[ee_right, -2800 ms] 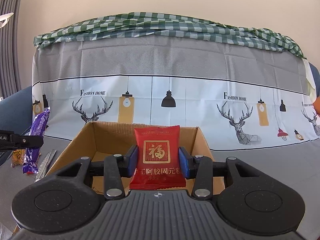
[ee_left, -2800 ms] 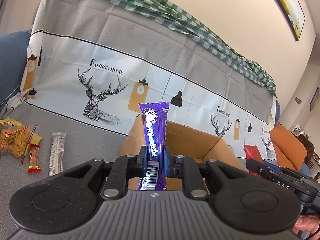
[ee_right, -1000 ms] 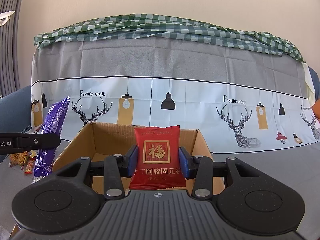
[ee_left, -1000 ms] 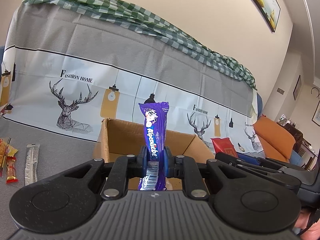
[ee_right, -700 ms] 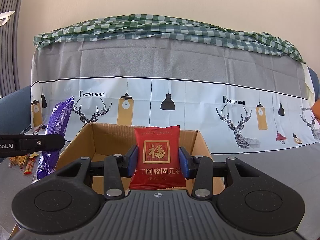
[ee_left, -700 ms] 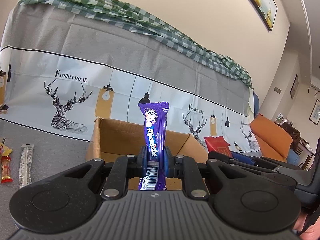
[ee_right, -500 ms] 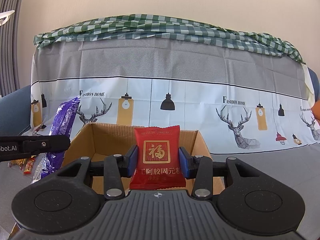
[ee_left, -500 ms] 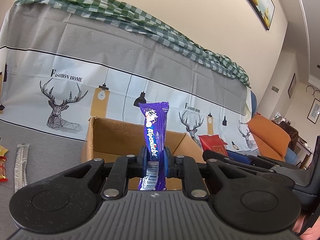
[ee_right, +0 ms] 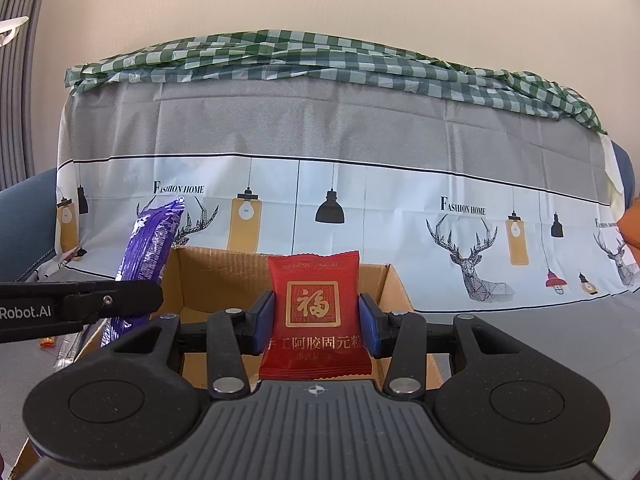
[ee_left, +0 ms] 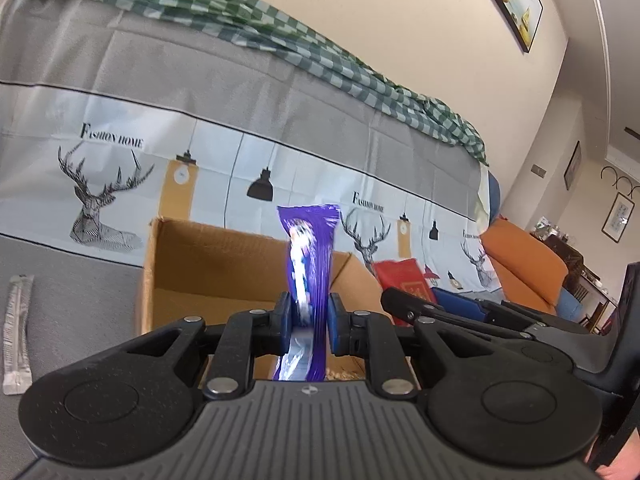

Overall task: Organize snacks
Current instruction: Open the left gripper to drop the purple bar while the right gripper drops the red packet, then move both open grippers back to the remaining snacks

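My left gripper (ee_left: 306, 322) is over the open cardboard box (ee_left: 192, 264). The purple snack bar (ee_left: 310, 264) stands between its pads and looks motion-blurred; the pads seem slightly parted. My right gripper (ee_right: 316, 324) is shut on a red square snack packet (ee_right: 316, 312) and holds it above the same box (ee_right: 224, 276). The purple bar (ee_right: 150, 248) and the left gripper's finger show at the left of the right wrist view. The red packet (ee_left: 404, 280) and right gripper show at the right of the left wrist view.
The box stands on a sofa seat covered with a grey and white deer-print cloth (ee_right: 460, 184). A silver stick packet (ee_left: 16, 340) lies on the seat left of the box. More small snacks (ee_right: 50, 342) lie further left. An orange cushion (ee_left: 520, 264) is at the right.
The left gripper has moved right, closer to the box and the right gripper. The purple bar is now blurred and the left pads look a bit wider apart. The right gripper has held still.
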